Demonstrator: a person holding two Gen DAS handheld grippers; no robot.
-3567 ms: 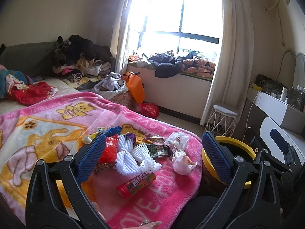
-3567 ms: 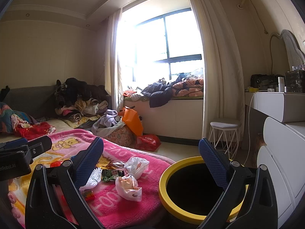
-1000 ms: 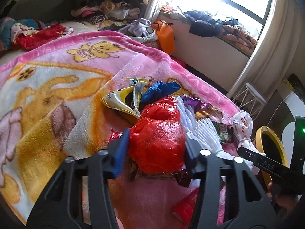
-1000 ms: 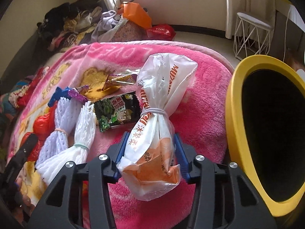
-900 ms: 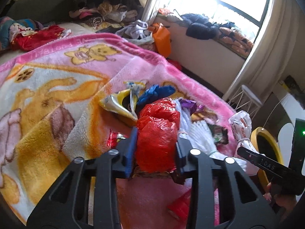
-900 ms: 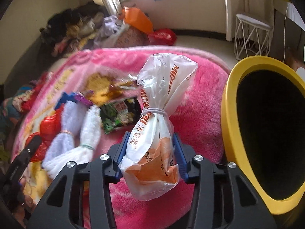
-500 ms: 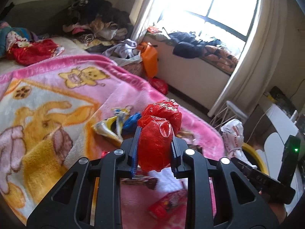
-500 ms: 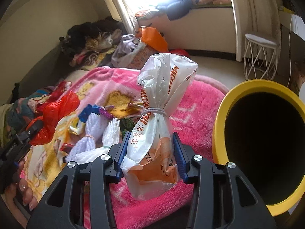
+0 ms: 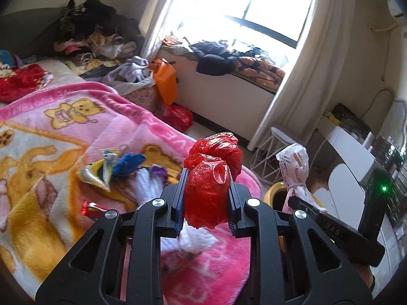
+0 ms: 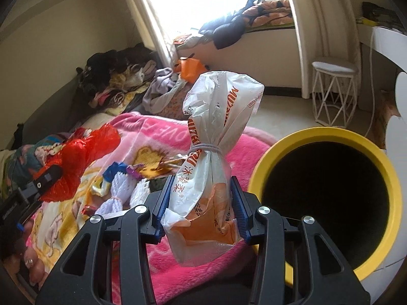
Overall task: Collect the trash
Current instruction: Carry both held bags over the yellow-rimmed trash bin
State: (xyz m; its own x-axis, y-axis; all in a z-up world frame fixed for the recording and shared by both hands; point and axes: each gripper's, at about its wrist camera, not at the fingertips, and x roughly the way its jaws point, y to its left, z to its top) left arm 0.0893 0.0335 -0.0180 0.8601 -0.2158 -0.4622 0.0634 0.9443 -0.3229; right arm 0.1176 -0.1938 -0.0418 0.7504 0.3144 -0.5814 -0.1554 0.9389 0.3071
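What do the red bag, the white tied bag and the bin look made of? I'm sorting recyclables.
Red bag: thin glossy plastic film, crinkled, light shining through.
White tied bag: thin translucent printed plastic film, wrinkled, cinched by a band.
Bin: smooth yellow rim, probably hard plastic; the dark interior is unclear.

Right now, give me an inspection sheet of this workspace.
Surface: pink cartoon blanket covering the bed.
Job's things: red plastic bag and tied white printed bag, both lifted off the blanket; yellow-rimmed bin stands open beside the bed.
Clutter: white foam nets, blue scrap, foil wrappers left on the blanket.
Grippers: left tool clamps the red bag; right tool clamps the white bag.
Cables: white cord hanging by the dresser.
Surroundings: clothes pile, window, wire stool.
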